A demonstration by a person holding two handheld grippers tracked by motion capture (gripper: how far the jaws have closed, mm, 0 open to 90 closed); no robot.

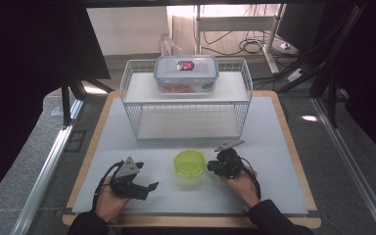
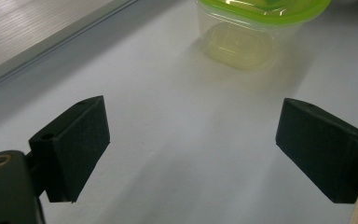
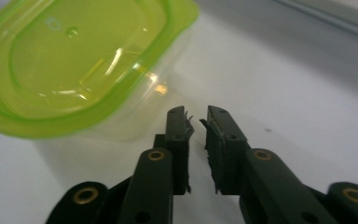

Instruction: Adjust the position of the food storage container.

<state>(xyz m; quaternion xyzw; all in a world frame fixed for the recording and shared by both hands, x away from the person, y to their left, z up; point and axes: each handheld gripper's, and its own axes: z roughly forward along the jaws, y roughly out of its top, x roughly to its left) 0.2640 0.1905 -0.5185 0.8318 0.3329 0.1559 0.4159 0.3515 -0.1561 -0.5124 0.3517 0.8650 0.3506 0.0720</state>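
Note:
A small clear tub with a lime-green lid (image 1: 189, 164) stands on the white mat near the front. In the right gripper view the tub (image 3: 84, 65) sits just left of and beyond my jaws. My right gripper (image 1: 211, 167) lies close against the tub's right side. Its jaws (image 3: 196, 121) stand a narrow slit apart, open, with nothing between them. My left gripper (image 1: 148, 190) rests at the front left, pointing right toward the tub and apart from it. It (image 2: 191, 149) is wide open over bare mat, with the tub (image 2: 256, 28) farther ahead.
A white wire rack (image 1: 186, 105) with two shelves stands at the back of the mat. A clear box with a blue lid (image 1: 186, 73) sits on its top shelf. The mat (image 1: 274, 161) lies on a wooden board whose edges border it all round.

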